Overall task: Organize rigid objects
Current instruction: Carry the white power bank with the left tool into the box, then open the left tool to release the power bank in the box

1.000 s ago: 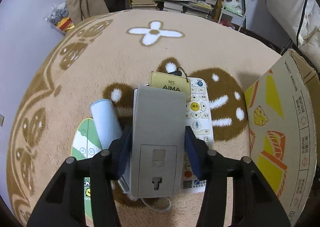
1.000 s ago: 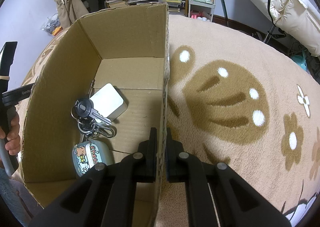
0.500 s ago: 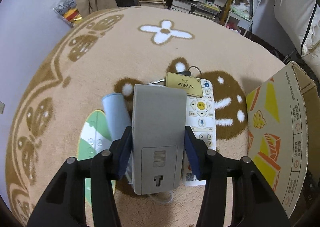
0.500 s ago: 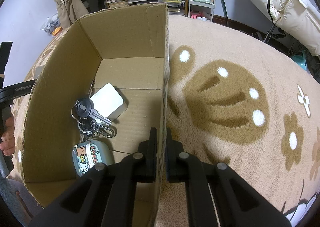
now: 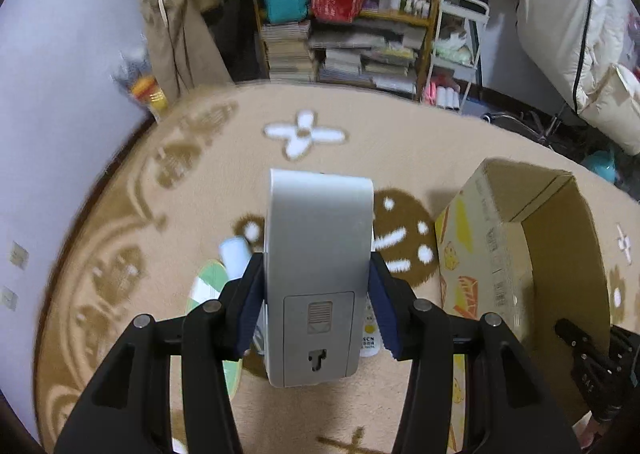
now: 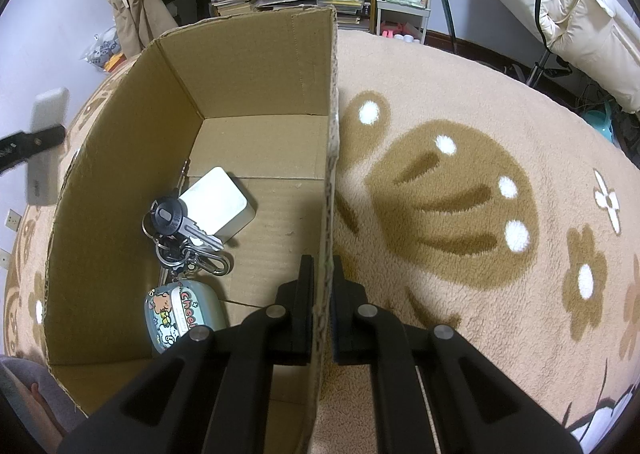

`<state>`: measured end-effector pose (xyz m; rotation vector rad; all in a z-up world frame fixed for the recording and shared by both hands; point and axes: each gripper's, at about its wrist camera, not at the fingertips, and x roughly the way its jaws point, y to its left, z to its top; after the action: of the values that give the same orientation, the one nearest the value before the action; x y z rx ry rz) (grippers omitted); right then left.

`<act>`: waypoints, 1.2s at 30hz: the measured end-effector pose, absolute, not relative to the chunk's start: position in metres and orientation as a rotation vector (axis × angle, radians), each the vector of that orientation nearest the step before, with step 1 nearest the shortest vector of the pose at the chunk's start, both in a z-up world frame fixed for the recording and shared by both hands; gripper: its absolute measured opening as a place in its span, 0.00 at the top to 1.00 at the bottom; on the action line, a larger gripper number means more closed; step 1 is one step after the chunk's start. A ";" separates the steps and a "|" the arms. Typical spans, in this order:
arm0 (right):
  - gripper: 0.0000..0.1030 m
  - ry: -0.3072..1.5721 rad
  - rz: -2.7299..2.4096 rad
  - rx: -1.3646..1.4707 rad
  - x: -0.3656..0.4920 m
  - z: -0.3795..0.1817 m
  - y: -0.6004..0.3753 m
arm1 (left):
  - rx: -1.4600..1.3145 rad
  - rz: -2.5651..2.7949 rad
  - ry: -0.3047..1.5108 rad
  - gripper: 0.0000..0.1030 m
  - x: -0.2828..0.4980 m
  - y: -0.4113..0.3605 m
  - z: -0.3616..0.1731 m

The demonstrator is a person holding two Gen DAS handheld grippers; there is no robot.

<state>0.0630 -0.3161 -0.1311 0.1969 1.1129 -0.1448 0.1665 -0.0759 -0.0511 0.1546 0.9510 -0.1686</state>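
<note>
My left gripper (image 5: 316,294) is shut on a grey flat device (image 5: 318,254), held above the rug with its back side and battery cover toward the camera. Below it on the rug lie a pale blue cylinder (image 5: 236,254), a round green item (image 5: 212,290) and a white remote (image 5: 369,340), mostly hidden. My right gripper (image 6: 323,294) is shut on the right wall of the cardboard box (image 6: 330,173). Inside the box sit a white charger block (image 6: 218,203), a bunch of keys (image 6: 180,225) and a cartoon earbud case (image 6: 182,314). The grey device (image 6: 46,141) also shows beyond the box's left wall.
The cardboard box (image 5: 520,262) stands right of the lifted device in the left wrist view. A beige flower-pattern rug (image 6: 460,193) covers the floor. Shelves with books and bags (image 5: 340,33) line the far wall. White bedding (image 6: 560,5) hangs at the right.
My left gripper has lifted the grey device off the rug and swung right, bringing the box opening into view. The right gripper still pinches the box wall, unmoved.
</note>
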 end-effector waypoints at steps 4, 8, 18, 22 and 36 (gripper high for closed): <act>0.92 1.113 -0.145 0.196 0.063 -0.131 -0.316 | 0.129 -0.204 0.913 0.53 0.155 -0.080 -0.026; 0.92 1.113 -0.145 0.196 0.063 -0.131 -0.316 | 0.126 -0.248 0.890 0.53 0.143 -0.089 -0.009; 0.92 1.113 -0.145 0.197 0.063 -0.131 -0.316 | 0.098 -0.370 0.860 0.53 0.117 -0.126 0.010; 0.92 1.113 -0.145 0.196 0.063 -0.131 -0.316 | 0.115 -0.406 0.856 0.53 0.107 -0.146 0.004; 0.92 1.113 -0.145 0.196 0.063 -0.131 -0.316 | 0.193 -0.488 0.904 0.68 0.091 -0.193 -0.029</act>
<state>0.0627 -0.3159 -0.1313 0.1960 1.1129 -0.1449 0.0913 -0.1930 -0.0292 0.1934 0.9041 -0.4881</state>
